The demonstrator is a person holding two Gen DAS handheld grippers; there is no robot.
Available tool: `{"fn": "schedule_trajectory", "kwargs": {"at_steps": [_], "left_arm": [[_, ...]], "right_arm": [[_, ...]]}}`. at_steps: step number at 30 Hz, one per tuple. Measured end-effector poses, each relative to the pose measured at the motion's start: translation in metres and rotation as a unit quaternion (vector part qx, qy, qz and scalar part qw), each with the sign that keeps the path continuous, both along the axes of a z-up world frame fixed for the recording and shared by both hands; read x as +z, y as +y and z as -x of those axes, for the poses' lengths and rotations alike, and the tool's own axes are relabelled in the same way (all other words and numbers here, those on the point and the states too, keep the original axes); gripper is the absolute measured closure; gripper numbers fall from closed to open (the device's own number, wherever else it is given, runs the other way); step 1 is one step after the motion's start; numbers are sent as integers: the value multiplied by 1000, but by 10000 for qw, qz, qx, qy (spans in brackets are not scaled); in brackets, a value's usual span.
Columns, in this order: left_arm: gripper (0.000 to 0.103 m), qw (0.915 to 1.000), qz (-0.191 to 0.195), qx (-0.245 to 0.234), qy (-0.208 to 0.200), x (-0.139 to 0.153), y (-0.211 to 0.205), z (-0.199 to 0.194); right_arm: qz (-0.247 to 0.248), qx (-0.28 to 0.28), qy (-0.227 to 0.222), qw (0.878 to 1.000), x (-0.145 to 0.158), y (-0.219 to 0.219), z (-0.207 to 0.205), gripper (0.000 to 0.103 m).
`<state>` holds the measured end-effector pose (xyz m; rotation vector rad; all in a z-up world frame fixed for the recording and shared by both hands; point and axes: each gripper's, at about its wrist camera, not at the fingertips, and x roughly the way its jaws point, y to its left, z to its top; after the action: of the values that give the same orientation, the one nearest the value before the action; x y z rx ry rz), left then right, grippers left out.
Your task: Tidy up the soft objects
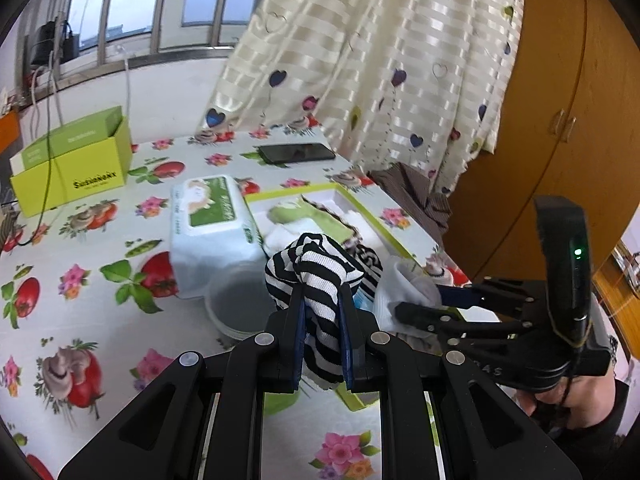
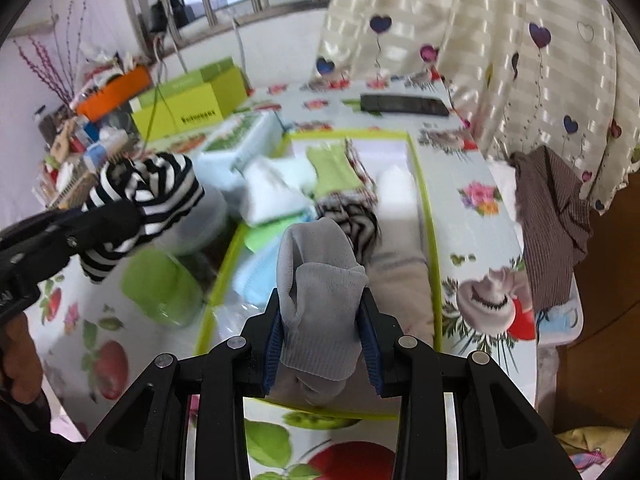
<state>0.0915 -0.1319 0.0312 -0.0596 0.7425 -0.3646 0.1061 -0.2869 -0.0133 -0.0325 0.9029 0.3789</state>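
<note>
Wipes pack (image 1: 212,220) and phone (image 1: 296,153) beside sock tray (image 2: 424,184).

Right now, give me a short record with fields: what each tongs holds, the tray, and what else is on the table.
left tongs: shut on striped sock
right tongs: shut on grey sock
tray: green-rimmed, open, socks already inside
wipes pack: beside the tray
phone: flat, at the far edge
green box: far left, open
</note>
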Motion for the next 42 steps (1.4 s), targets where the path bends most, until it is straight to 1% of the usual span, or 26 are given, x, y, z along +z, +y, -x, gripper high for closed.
{"fn": "schedule_trajectory", "kwargs": {"at_steps": [5,7,9,11,13,16,18,20,22,28,35,38,42], "left_arm": [[88,9997,-55,-181,143,-12,-16,-9],[88,9994,-78,-280,209,-17,-23,-13],[88,9988,-114,-380,287,-24,-30,-18],[88,9980,-114,-507,353,-32,-37,-23],[86,9974,-64,-561,438,-38,-39,-28],[75,9964,17,-661,525,-46,-41,-33],[57,9957,31,-747,547,-48,-43,-32],[53,9957,-25,-758,533,-49,-45,-30],[53,9961,-90,-726,496,-46,-44,-28],[52,9978,-84,-570,322,-33,-32,-20],[52,9985,-89,-447,311,-25,-25,-5],[52,9986,-254,-366,291,-22,-25,4],[52,9987,-328,-311,237,-19,-23,15]], "right_arm": [[-103,-13,-4,9999,-6,-7,1,69],[-166,-5,-23,9999,-6,-8,2,66],[-302,-23,-39,9995,-3,-11,4,57],[-297,-66,-153,9994,3,-16,10,51],[-329,-100,-256,9991,10,-21,15,51],[-349,-146,-347,9987,16,-25,20,50],[-374,-162,-375,9985,18,-27,21,50],[-396,-161,-394,9983,19,-28,22,50],[-417,-166,-419,9981,21,-27,23,50],[-388,-154,-512,9978,29,-24,30,50],[-190,-167,-504,9984,35,-15,44,50],[-16,-149,-459,9988,36,-7,52,47],[146,-115,-429,9989,36,2,62,42]]}}
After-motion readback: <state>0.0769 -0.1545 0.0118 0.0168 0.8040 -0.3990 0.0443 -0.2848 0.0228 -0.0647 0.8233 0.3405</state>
